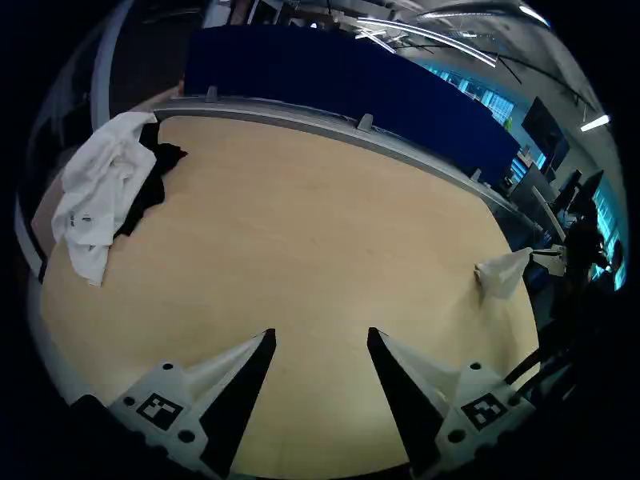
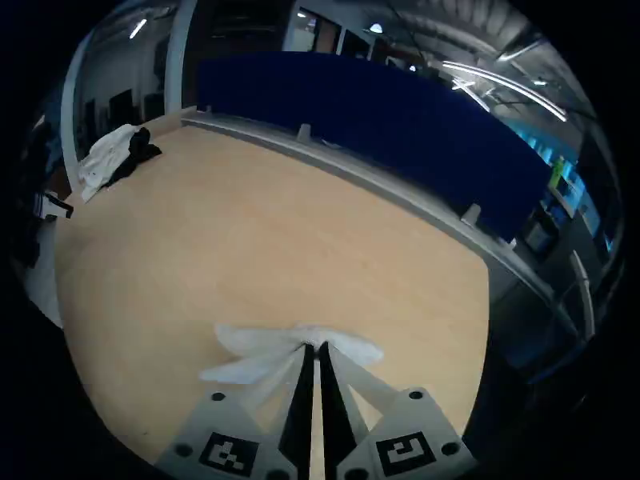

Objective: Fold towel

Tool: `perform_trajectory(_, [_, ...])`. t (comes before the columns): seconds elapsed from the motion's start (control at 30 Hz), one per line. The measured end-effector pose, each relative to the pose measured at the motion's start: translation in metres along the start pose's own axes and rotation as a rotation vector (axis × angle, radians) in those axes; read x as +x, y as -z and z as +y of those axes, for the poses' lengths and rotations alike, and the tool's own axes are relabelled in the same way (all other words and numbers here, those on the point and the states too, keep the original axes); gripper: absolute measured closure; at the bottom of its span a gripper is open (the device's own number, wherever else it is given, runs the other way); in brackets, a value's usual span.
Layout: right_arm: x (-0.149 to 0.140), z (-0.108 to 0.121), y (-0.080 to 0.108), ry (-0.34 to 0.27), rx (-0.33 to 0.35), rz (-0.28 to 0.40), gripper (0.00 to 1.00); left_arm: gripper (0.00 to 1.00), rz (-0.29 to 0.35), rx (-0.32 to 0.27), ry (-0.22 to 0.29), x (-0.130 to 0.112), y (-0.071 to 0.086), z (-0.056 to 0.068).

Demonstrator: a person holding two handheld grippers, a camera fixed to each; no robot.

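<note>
right gripper (image 2: 314,346) pinches the white towel (image 2: 256,340) by an edge, probably to spread it on the table (image 2: 240,240); left gripper (image 1: 320,334) hangs spread, free for another corner

Left tool (image 1: 321,331) wide open; right tool (image 2: 316,346) pinched shut, fingertips nearly together.

An open office with many desks.
A wide wooden desk (image 1: 320,240) has a low blue wall (image 1: 320,72) standing along its far edge. Past the right end of the desk, dark computer screens (image 1: 572,192) sit in rows. Long strip lights (image 1: 424,32) hang high above the desk.
</note>
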State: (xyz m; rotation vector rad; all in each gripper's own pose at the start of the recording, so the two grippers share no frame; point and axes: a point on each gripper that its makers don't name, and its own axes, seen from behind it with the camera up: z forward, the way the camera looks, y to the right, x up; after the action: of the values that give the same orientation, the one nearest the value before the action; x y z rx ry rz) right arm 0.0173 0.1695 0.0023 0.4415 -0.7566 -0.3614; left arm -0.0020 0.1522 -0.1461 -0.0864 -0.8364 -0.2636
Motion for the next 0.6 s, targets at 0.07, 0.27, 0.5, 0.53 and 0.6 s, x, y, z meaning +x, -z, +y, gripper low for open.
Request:
perform_trajectory(0.07, [-0.019,0.003,0.001,-0.020,-0.010,-0.022,0.96,0.16,-0.003,0.001,-0.002,-0.002,-0.001,0.002])
perform_trajectory(0.27, [-0.074,0.006,0.002,-0.108,-0.041,-0.089,0.96,0.16,-0.015,0.003,-0.010,-0.006,-0.002,0.005])
perform_trajectory(0.5, [-0.129,0.004,-0.004,-0.229,-0.098,-0.177,0.96,0.16,-0.019,0.011,-0.021,-0.008,-0.003,0.002])
perform_trajectory(0.53, [-0.135,0.003,-0.005,-0.244,-0.104,-0.189,0.96,0.16,-0.019,0.012,-0.022,-0.008,-0.003,0.002])
perform_trajectory(0.6, [-0.147,0.000,-0.007,-0.272,-0.112,-0.211,0.96,0.16,-0.020,0.015,-0.023,-0.008,-0.003,0.000])
